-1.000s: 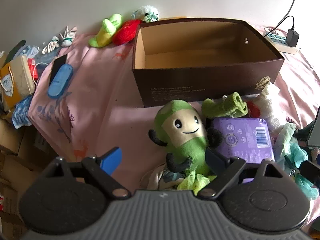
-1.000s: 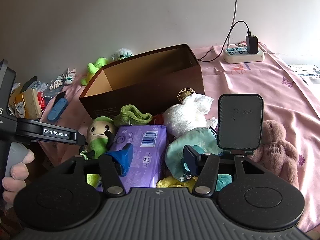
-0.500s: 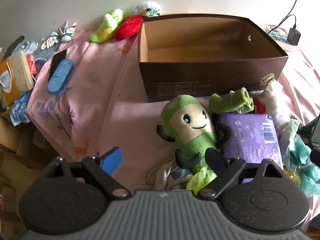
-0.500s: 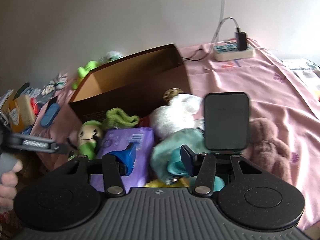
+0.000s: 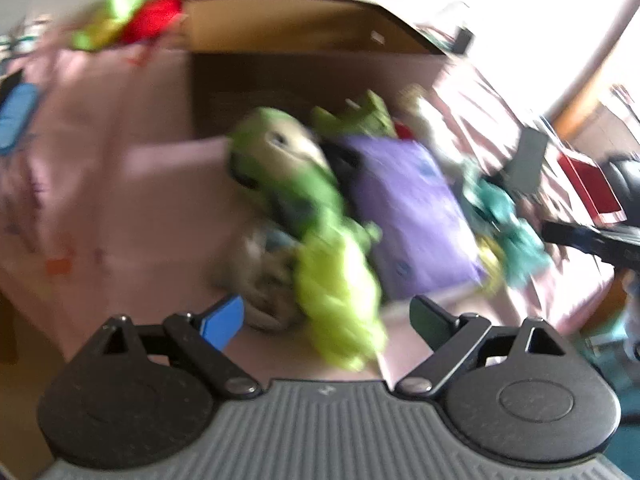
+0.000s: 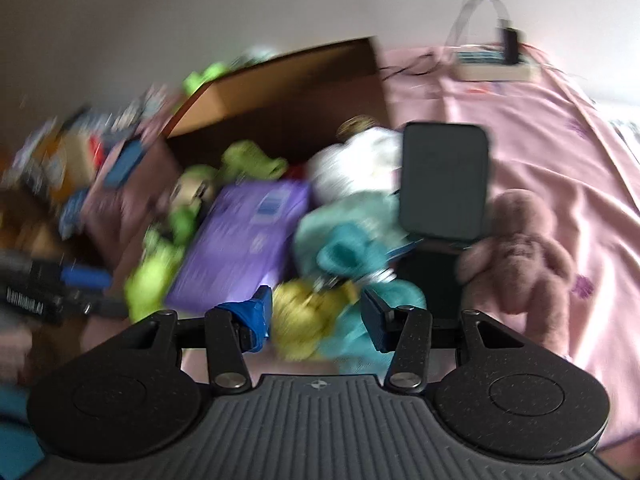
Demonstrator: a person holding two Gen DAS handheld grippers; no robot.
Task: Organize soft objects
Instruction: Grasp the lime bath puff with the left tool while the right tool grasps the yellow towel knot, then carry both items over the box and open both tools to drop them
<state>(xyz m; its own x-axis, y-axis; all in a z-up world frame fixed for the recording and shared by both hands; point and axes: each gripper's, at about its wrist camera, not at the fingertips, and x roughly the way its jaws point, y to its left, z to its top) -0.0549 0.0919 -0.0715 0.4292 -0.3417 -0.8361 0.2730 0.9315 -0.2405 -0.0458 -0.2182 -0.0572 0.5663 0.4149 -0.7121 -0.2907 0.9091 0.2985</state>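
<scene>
Both views are motion-blurred. A pile of soft things lies on the pink cloth in front of an open brown box (image 5: pixel 304 64) (image 6: pixel 288 96). In it are a green plush doll (image 5: pixel 288 164) (image 6: pixel 188 200), a purple soft pack (image 5: pixel 408 208) (image 6: pixel 244 236), a lime cloth (image 5: pixel 340 296) and teal cloth (image 6: pixel 348 256). My left gripper (image 5: pixel 326 322) is open and empty just above the lime cloth. My right gripper (image 6: pixel 316 316) is open and empty over yellow cloth (image 6: pixel 308 312) and the teal cloth.
A pink teddy (image 6: pixel 520 252) lies right of a black phone stand (image 6: pixel 444 184). A white plush (image 6: pixel 356 160) lies by the box. Red and green toys (image 5: pixel 132 24) lie behind the box. A power strip (image 6: pixel 496 64) sits far right. Clutter lies at the left edge.
Both grippers have swung fast, blurring the views. The left one has moved in towards the lime cloth and turned right. The right one has moved down over the pile. Both stay open.
</scene>
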